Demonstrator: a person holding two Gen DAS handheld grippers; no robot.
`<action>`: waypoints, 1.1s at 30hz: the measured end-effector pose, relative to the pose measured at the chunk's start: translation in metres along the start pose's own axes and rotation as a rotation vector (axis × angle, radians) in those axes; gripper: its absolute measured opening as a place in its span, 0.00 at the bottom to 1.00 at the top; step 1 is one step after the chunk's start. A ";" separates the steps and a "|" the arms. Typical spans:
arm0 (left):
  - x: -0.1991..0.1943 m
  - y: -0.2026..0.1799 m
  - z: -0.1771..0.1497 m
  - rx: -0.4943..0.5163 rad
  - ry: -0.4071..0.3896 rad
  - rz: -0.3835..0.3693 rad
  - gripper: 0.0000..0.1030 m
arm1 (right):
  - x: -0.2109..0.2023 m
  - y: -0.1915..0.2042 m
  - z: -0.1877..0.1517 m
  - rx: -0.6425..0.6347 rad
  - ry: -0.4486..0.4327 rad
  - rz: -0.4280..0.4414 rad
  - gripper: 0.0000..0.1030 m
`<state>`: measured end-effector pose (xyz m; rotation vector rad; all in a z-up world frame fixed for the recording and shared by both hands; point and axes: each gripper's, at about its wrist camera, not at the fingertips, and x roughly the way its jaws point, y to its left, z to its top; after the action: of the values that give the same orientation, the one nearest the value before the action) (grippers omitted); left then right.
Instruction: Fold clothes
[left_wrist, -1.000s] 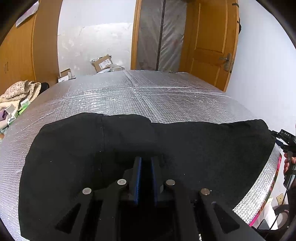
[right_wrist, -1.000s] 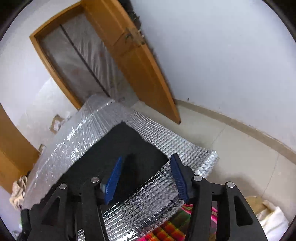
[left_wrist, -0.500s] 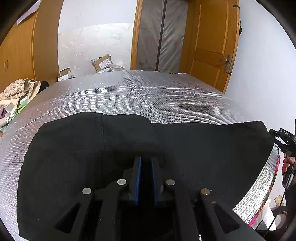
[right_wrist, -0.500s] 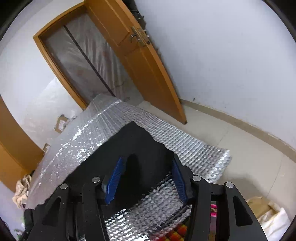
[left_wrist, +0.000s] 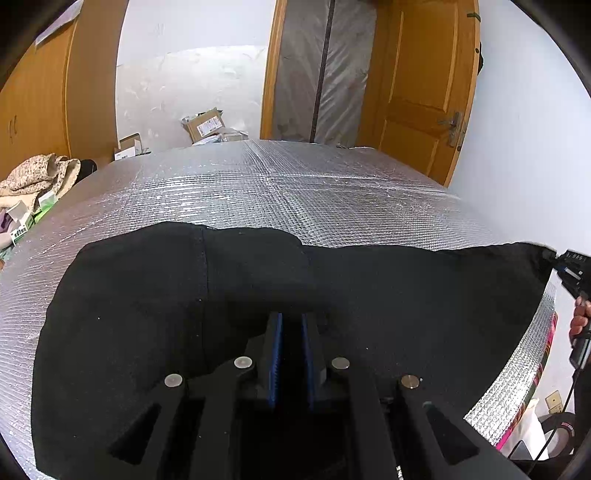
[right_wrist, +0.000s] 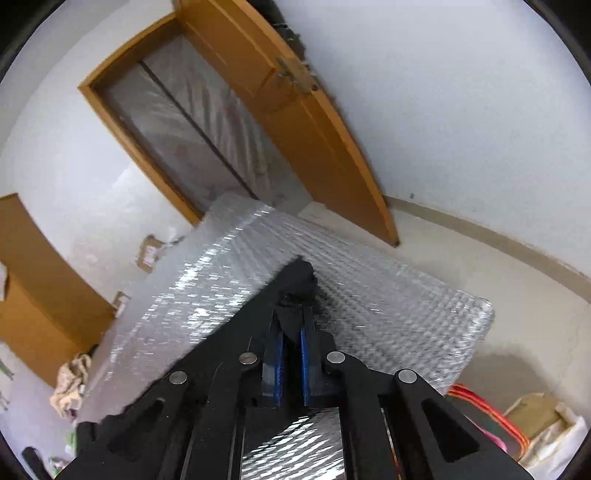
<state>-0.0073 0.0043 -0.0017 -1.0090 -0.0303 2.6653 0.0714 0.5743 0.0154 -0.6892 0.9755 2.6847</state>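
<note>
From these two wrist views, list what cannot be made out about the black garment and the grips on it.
- Left wrist view: the left hand-held gripper covers the black garment at its pads, so the fabric it pinches is hidden.
- Same view: the frame's bottom edge cuts off the garment's near hem.
- Right wrist view: motion blur smears the foil-covered table; the closing right hand-held gripper hides most of the garment corner between its jaws.
- Garment type: unclear in both.

Garment (left_wrist: 147, 314): matt black cloth
Counter (left_wrist: 295, 192): shiny, quilted silver foil cover
Door (left_wrist: 424, 85): glossy orange wood
Wall (right_wrist: 461, 110): matt white
</note>
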 end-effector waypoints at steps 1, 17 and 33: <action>0.000 0.000 0.000 0.000 0.000 0.001 0.10 | -0.004 0.007 0.001 -0.010 -0.005 0.026 0.07; -0.017 -0.015 0.009 -0.026 -0.011 -0.081 0.10 | -0.022 0.110 -0.014 -0.159 0.077 0.351 0.07; -0.015 -0.022 0.006 -0.013 0.009 -0.107 0.10 | -0.012 0.000 0.008 -0.058 -0.010 -0.063 0.45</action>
<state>0.0049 0.0215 0.0151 -0.9944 -0.0975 2.5675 0.0795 0.5792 0.0267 -0.7043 0.8620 2.6680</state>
